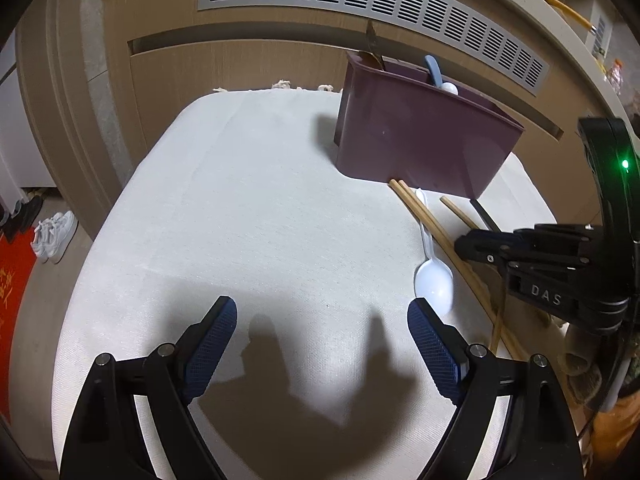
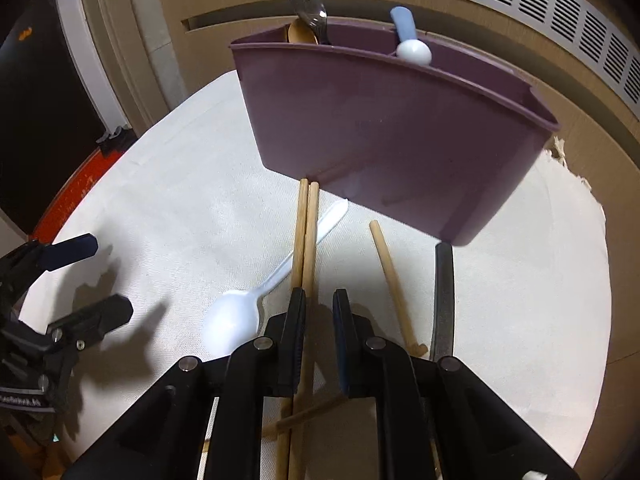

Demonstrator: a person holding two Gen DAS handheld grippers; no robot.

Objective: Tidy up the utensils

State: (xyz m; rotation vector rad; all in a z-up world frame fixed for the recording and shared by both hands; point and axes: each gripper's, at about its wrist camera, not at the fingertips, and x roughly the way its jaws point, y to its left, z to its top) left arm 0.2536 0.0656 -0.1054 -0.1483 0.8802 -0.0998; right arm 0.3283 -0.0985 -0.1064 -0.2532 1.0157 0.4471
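Chopsticks (image 2: 305, 236): a pair lying side by side on the white-cloth surface (image 2: 180, 208), tips butted against the base of the purple utensil caddy (image 2: 392, 128), centre of the right wrist view. Right tongs (image 2: 319, 300) sit nearly clenched straddling the pair; the right-hand stick runs into the narrow gap, the left-hand one passes under the left finger. Cannot confirm the pads are pressing, so it reads as a pinch being set up, not a secured one. White plastic spoon (image 2: 240, 320) lies crossed under the pair to lower left; a lone chopstick (image 2: 394, 288) and a dark flat utensil (image 2: 444, 304) lie to the right. The caddy already holds a metal spoon (image 2: 310, 6) and wooden spoon (image 2: 300, 34) in its left compartment, and a blue-handled spoon (image 2: 410, 40) in the middle one. Left tongs (image 1: 322, 336) hang released over bare cloth, bottom of the left view, just beside the spoon bowl, likely staged for it.
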